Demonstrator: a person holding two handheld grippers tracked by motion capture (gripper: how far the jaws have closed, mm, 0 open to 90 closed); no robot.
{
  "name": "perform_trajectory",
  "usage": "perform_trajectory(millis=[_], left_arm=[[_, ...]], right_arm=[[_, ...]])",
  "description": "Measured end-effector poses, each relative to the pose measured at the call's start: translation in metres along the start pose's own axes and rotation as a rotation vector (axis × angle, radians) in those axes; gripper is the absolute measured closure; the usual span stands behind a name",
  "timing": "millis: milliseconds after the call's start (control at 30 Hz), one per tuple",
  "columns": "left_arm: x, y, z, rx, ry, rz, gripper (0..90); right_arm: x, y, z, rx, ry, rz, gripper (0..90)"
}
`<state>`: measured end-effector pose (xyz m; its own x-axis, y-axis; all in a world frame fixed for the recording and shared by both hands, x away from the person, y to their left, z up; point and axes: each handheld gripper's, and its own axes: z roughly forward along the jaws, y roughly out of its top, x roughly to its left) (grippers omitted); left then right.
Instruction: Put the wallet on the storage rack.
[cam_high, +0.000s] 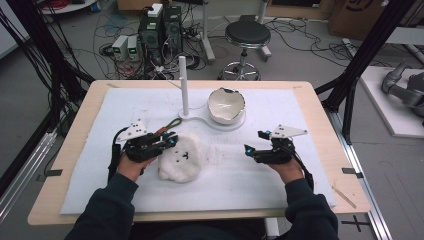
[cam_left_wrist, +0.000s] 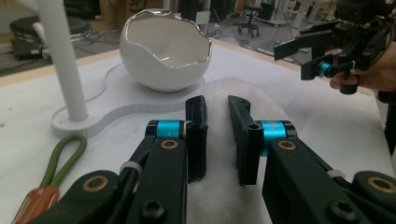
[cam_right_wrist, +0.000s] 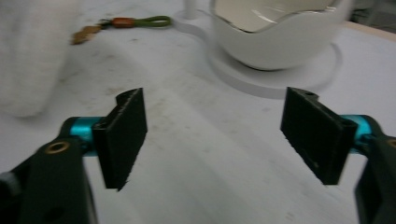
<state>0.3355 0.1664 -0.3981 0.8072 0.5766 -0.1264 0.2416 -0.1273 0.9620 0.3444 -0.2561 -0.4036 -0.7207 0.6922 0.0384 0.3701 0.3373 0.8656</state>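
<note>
A white fluffy plush toy lies on the white mat, left of centre. My left gripper reaches into its upper left side. In the left gripper view the two jaws stand close together with the plush's fluff pinched between the pads. My right gripper hovers over bare mat to the right of the plush, apart from it. Its jaws are wide open with nothing between them, and the plush is blurred at the far left of that view.
A white eggshell-shaped bowl sits on a flat white base beside an upright white post. A green loop strap with an orange end lies near the left gripper. Behind the table are a stool and electronics.
</note>
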Motion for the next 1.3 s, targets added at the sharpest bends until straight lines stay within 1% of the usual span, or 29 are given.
perform_trajectory(millis=[33,67,100,133,267,400,500,567,600,633,667,700,733,767,800,833,867,933,967,1000,1033,1067,1100,1133,1167,1200,1233,1267,1300], left_arm=[[-0.003,0.001,0.004,0.001,-0.007,0.019,77.5],[-0.005,0.001,0.006,0.001,-0.015,0.023,77.6],[-0.008,0.002,0.01,0.004,-0.026,0.029,77.5],[-0.01,0.002,0.013,0.006,-0.036,0.033,77.5],[-0.017,0.002,0.02,0.007,-0.06,0.047,77.5],[-0.021,0.002,0.025,0.008,-0.077,0.054,77.5],[-0.022,0.001,0.028,0.014,-0.087,0.057,77.4],[-0.022,0.001,0.029,0.011,-0.096,0.054,77.5],[-0.023,0.001,0.029,0.012,-0.1,0.055,77.4],[-0.023,0.001,0.029,0.012,-0.1,0.055,77.5],[-0.023,0.001,0.03,0.018,-0.101,0.058,77.3],[-0.023,0.0,0.03,0.022,-0.101,0.058,77.1],[-0.022,0.0,0.03,0.016,-0.108,0.043,75.6],[-0.021,0.0,0.03,0.009,-0.104,0.03,72.5],[-0.02,0.0,0.029,0.01,-0.097,0.019,65.5],[-0.017,0.0,0.028,0.019,-0.088,-0.007,58.5],[-0.015,0.0,0.027,0.026,-0.086,-0.022,52.4],[-0.009,-0.004,0.023,0.046,-0.075,-0.054,46.5],[-0.009,-0.004,0.023,0.046,-0.075,-0.054,45.4],[-0.005,-0.008,0.021,0.068,-0.08,-0.076,44.0],[-0.003,-0.01,0.021,0.08,-0.088,-0.086,43.5],[-0.003,-0.01,0.021,0.08,-0.088,-0.086,43.4],[-0.003,-0.011,0.022,0.085,-0.095,-0.091,43.4],[-0.003,-0.014,0.026,0.106,-0.117,-0.103,43.2],[-0.003,-0.014,0.026,0.106,-0.117,-0.103,43.1],[-0.004,-0.018,0.031,0.136,-0.129,-0.109,42.9],[-0.005,-0.022,0.034,0.151,-0.134,-0.111,43.0],[-0.006,-0.023,0.036,0.159,-0.136,-0.105,45.3],[-0.007,-0.023,0.036,0.168,-0.127,-0.078,52.5]], right_arm=[[0.004,0.002,0.003,0.002,0.022,-0.002,25.6],[0.009,0.004,0.008,0.002,0.057,-0.013,25.6],[0.013,0.005,0.011,0.003,0.074,-0.016,25.7],[0.019,0.008,0.017,0.009,0.108,-0.025,26.1],[0.037,0.016,0.036,0.017,0.21,-0.042,30.5],[0.052,0.021,0.052,0.035,0.296,-0.055,33.0],[0.061,0.024,0.059,0.038,0.331,-0.085,38.4],[0.066,0.024,0.065,0.058,0.359,-0.111,44.0],[0.068,0.024,0.067,0.067,0.368,-0.119,50.4],[0.069,0.024,0.068,0.074,0.373,-0.129,58.2],[0.071,0.024,0.069,0.091,0.365,-0.154,67.8],[0.072,0.025,0.069,0.101,0.356,-0.164,72.5],[0.071,0.025,0.068,0.102,0.363,-0.173,75.9],[0.071,0.025,0.067,0.098,0.364,-0.181,76.8],[0.07,0.026,0.065,0.09,0.346,-0.202,77.3],[0.07,0.026,0.064,0.084,0.333,-0.209,77.5],[0.069,0.027,0.062,0.076,0.318,-0.22,77.6],[0.066,0.028,0.057,0.051,0.288,-0.217,77.8],[0.066,0.028,0.057,0.051,0.288,-0.217,77.8],[0.061,0.029,0.052,0.018,0.261,-0.203,78.0],[0.06,0.029,0.051,0.01,0.256,-0.197,78.1],[0.06,0.029,0.051,0.01,0.256,-0.197,78.1],[0.058,0.03,0.048,-0.005,0.245,-0.187,78.3],[0.057,0.03,0.047,-0.014,0.24,-0.184,78.3],[0.056,0.03,0.046,-0.024,0.234,-0.181,78.3],[0.056,0.03,0.045,-0.035,0.232,-0.178,78.3],[0.056,0.031,0.045,-0.041,0.235,-0.175,78.3],[0.057,0.031,0.044,-0.049,0.238,-0.173,78.3],[0.057,0.031,0.044,-0.049,0.236,-0.178,78.3]])
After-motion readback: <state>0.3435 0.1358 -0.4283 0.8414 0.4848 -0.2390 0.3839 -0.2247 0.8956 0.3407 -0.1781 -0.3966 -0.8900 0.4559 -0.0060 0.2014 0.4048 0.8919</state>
